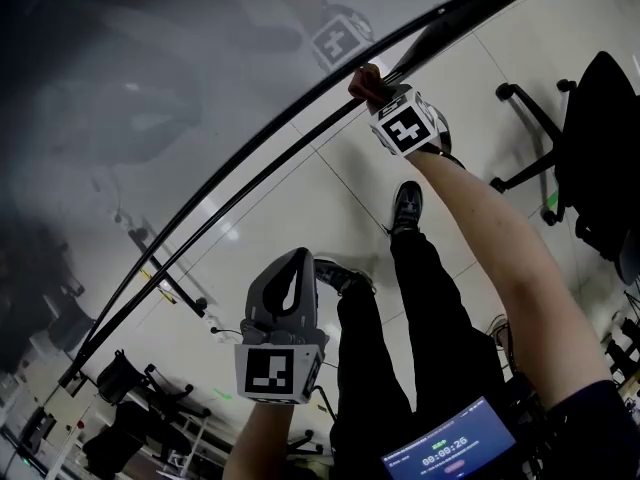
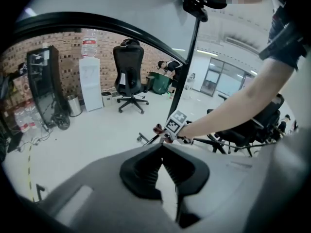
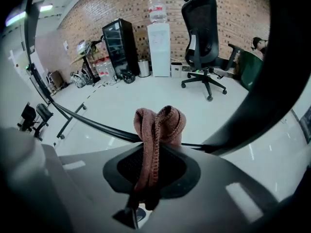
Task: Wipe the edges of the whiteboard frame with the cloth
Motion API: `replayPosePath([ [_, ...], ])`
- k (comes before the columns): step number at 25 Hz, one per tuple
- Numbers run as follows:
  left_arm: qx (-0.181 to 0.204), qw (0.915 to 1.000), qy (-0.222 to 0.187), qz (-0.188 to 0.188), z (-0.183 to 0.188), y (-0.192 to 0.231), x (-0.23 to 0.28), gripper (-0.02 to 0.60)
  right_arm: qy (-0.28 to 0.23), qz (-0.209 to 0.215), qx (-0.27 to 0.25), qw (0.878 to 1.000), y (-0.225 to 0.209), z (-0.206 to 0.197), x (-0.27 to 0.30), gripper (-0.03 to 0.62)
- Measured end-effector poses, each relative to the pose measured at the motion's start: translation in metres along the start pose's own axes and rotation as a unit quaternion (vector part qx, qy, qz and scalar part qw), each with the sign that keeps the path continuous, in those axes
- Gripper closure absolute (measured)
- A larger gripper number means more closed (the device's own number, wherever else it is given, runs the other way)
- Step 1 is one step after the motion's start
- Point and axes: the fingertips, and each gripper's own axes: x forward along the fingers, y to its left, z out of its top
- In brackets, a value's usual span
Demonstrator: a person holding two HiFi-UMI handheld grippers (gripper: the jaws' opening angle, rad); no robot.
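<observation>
The glossy whiteboard (image 1: 150, 98) fills the upper left of the head view, and its black frame (image 1: 455, 15) runs as a long diagonal from the lower left to the upper right. Pale tiled floor (image 1: 300, 198) lies under everything else, with a black office chair (image 1: 600, 148) standing at the right edge. The person's dark-trousered legs (image 1: 420, 338) reach down the middle of the picture, and the bare right forearm (image 1: 500, 238) stretches up to the right gripper (image 1: 374, 95). That gripper sits right at the frame, near the top of the view. Its jaws are closed firmly on a reddish-brown cloth (image 1: 365, 80), which is bunched in a loop above the jaw tips and lies against the black frame edge. The right gripper view shows the cloth (image 3: 160, 123) pinched between the dark pads. A thin black bar crosses just behind it, and the thick frame band (image 3: 277, 72) curves past on the right. The left gripper (image 1: 298, 256) is held lower down, near the bottom centre and well apart from the frame. Its jaws meet at the tips with nothing between them.
</observation>
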Motion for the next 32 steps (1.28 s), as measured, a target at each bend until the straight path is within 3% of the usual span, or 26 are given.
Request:
replayPosePath([
  [8, 0.017, 0.9997, -0.012, 0.011, -0.003, 0.019, -0.040, 0.578, 0.016, 0.031, -0.034, 0.999, 0.050, 0.009, 0.002, 0.533],
  [16, 0.010, 0.9989, -0.034, 0.029, -0.021, 0.023, -0.061, 0.577, 0.018, 0.042, -0.065, 0.997, 0.081, 0.003, 0.010, 0.533],
  [25, -0.046, 0.9942, -0.049, 0.084, -0.066, 0.064, -0.106, 0.578, 0.035, 0.045, -0.120, 0.991, 0.122, 0.004, 0.031, 0.533],
  [32, -0.111, 0.9801, -0.075, 0.146, -0.104, 0.097, -0.136, 0.578, 0.058, 0.070, -0.173, 0.981, 0.171, 0.003, 0.042, 0.533],
])
